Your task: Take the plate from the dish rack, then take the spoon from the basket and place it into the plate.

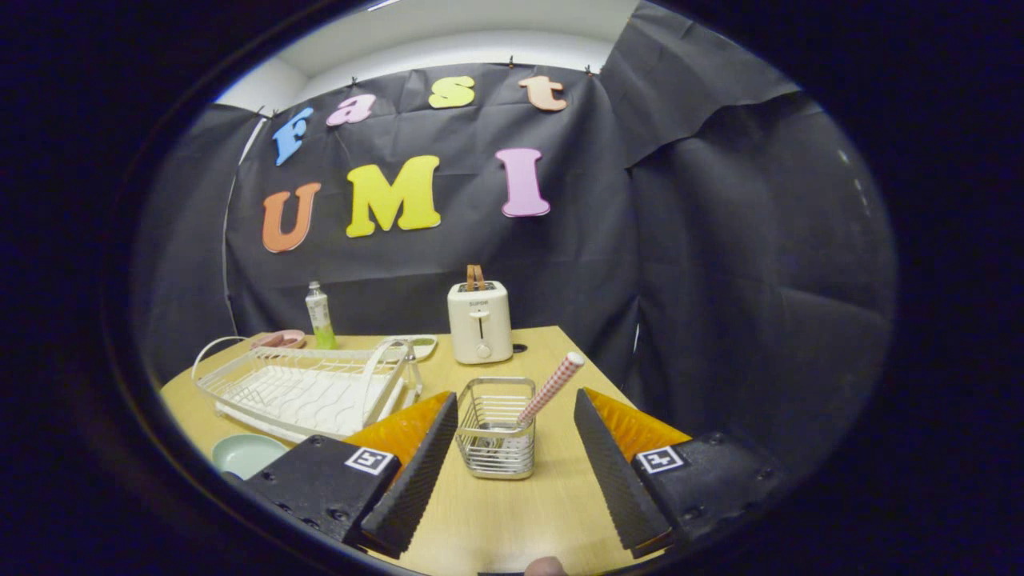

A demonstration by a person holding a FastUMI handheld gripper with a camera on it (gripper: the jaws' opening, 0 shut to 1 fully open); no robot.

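Note:
A wire basket (496, 428) stands on the wooden table just ahead of my fingers, between their tips. A spoon with a red-and-white checked handle (552, 388) leans out of it toward the right finger. My gripper (516, 460) is open, with nothing held, its fingers on either side of the basket and apart from it. The white dish rack (308, 388) sits to the left, beyond the left finger. A pale green plate (244, 454) lies flat on the table in front of the rack, left of the left finger.
A white toaster (480, 322) stands behind the basket near the table's far edge. A green bottle (320, 316), a pink dish (280, 339) and a small white tray (420, 346) sit behind the rack. The table's right edge runs close to the right finger.

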